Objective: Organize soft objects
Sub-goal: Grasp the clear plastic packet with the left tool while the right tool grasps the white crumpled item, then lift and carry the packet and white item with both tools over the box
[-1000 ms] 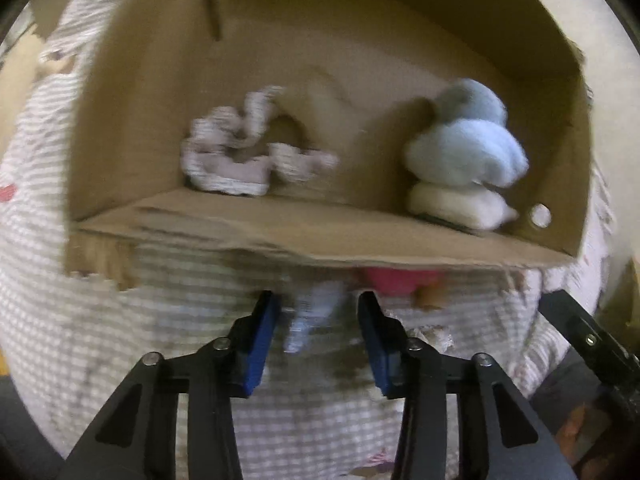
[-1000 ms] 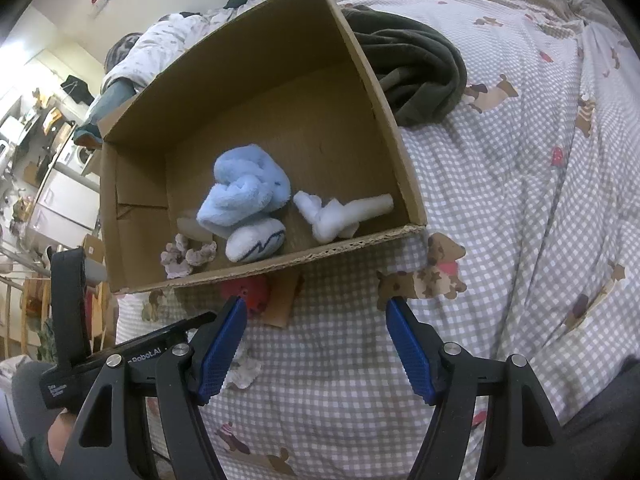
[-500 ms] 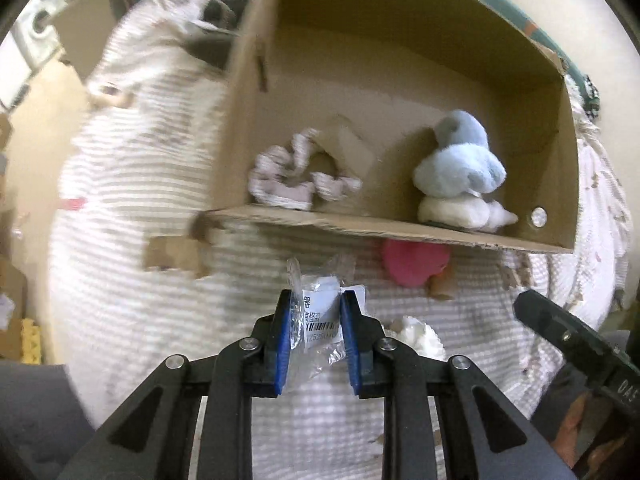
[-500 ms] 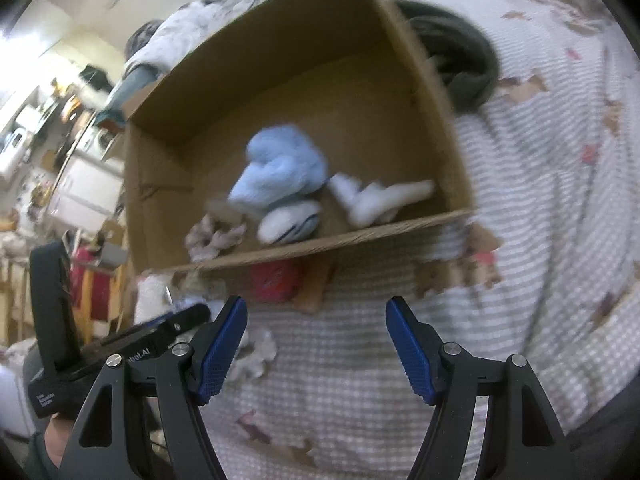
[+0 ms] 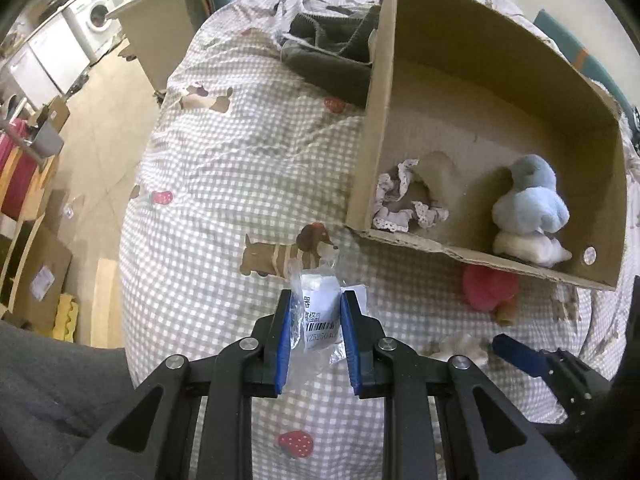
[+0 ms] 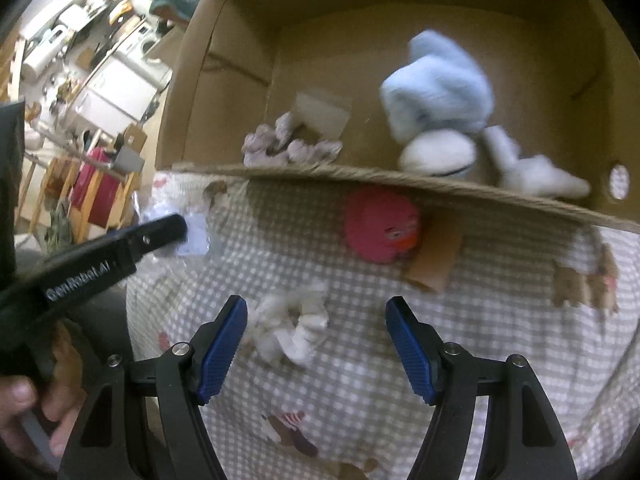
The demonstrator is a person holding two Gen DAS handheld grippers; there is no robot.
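A bed (image 5: 224,184) with a checked cover fills the room's middle. Beyond it a tan floor (image 5: 100,92), a white washing machine (image 5: 94,20) and white cabinets (image 5: 44,60).

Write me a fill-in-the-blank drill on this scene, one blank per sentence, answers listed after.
1. The left gripper is shut on a clear ____ with a barcode label.
2. The right gripper has its jaws ____ around the white scrunchie on the bedspread.
3. The light blue plush lies ____ the cardboard box.
4. The pink plush lies ____ the box, against its front wall.

Answers: plastic packet; open; inside; outside
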